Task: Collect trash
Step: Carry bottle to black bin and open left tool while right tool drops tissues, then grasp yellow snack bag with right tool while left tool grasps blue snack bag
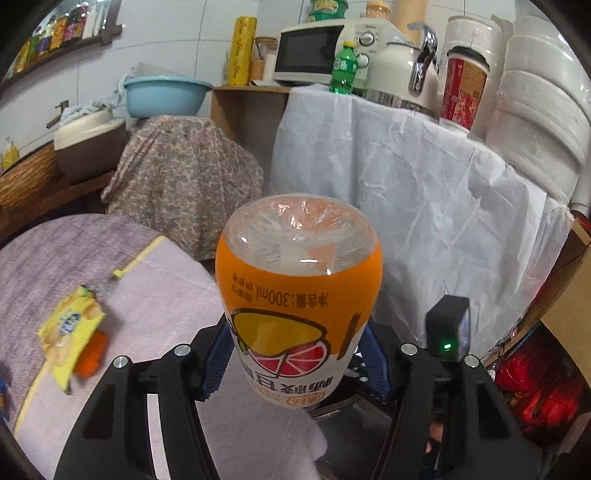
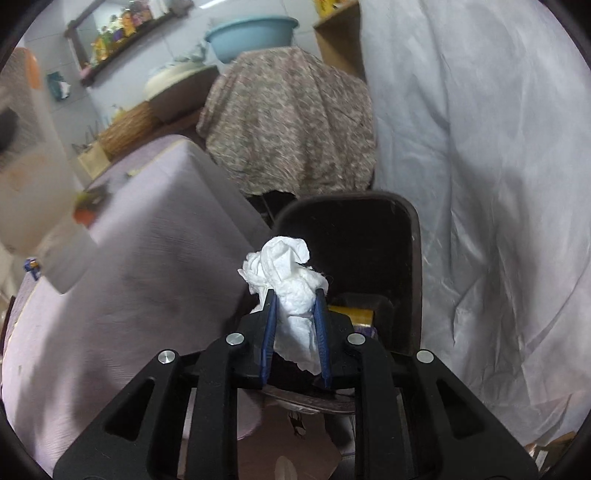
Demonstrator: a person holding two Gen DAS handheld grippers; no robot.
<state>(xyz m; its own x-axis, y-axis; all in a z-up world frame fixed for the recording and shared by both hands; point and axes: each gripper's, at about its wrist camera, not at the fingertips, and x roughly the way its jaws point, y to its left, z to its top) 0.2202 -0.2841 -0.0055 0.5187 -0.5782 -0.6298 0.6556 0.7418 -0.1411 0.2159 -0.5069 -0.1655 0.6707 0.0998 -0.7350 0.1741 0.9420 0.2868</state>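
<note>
Tissue [image 2: 291, 280] sits pinched in the right gripper [image 2: 295, 295] above the bin [image 2: 402, 229]; left gripper [image 1: 295, 343] clasps the bottle [image 1: 299, 280].

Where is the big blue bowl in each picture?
Left wrist view: the blue basin sits upper left, above the flowery cloth.
Right wrist view: the blue basin sits at the top, left of centre, again above the flowery cloth.
Shared landmark: the flowery cloth, just left of the white sheet.
</note>
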